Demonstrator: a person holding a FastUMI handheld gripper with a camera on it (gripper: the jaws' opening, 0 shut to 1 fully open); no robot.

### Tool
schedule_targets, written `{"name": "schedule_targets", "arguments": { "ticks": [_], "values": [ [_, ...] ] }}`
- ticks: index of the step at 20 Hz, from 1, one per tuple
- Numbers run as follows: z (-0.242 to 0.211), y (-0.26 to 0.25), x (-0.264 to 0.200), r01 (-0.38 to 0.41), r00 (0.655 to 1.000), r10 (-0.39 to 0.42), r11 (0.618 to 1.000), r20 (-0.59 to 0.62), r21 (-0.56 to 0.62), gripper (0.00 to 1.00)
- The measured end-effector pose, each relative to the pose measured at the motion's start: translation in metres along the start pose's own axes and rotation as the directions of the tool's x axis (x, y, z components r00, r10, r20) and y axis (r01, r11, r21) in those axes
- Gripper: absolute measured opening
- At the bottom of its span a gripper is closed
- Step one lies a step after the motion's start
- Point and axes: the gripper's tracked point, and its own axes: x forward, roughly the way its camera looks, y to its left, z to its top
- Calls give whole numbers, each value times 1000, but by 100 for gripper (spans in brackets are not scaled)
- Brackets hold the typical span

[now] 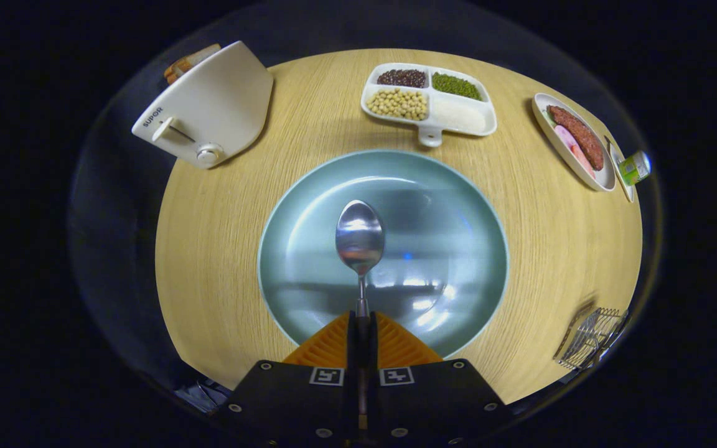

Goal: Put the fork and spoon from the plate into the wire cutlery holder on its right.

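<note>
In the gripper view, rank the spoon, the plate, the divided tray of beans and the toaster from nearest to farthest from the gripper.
1. Spoon: handle clamped in the gripper's shut jaws, bowl just ahead.
2. Plate: under the spoon, directly ahead.
3. Divided tray: beyond the plate, slightly right.
4. Toaster: beyond the plate, left; too close to the tray to call.

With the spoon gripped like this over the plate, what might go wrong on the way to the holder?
The gripper is shut on the shiny metal spoon only at its thin handle, so the bowl end could swivel or slip onto the round pale-blue plate. The wire cutlery holder sits near the wooden table's edge, so a nudge might push it off.
</note>
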Motion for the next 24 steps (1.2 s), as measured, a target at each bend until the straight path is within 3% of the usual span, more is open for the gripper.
{"name": "schedule_targets", "arguments": {
  "ticks": [7,17,20,24],
  "values": [
    [5,-55,-69,-29,990,22,998,142,54,6],
    [-17,-201,-180,57,937,-106,986,333,154,6],
    [-31,-235,-200,65,935,-125,980,332,188,6],
    [-68,-271,-199,106,961,-140,983,238,152,6]
  ]
}}
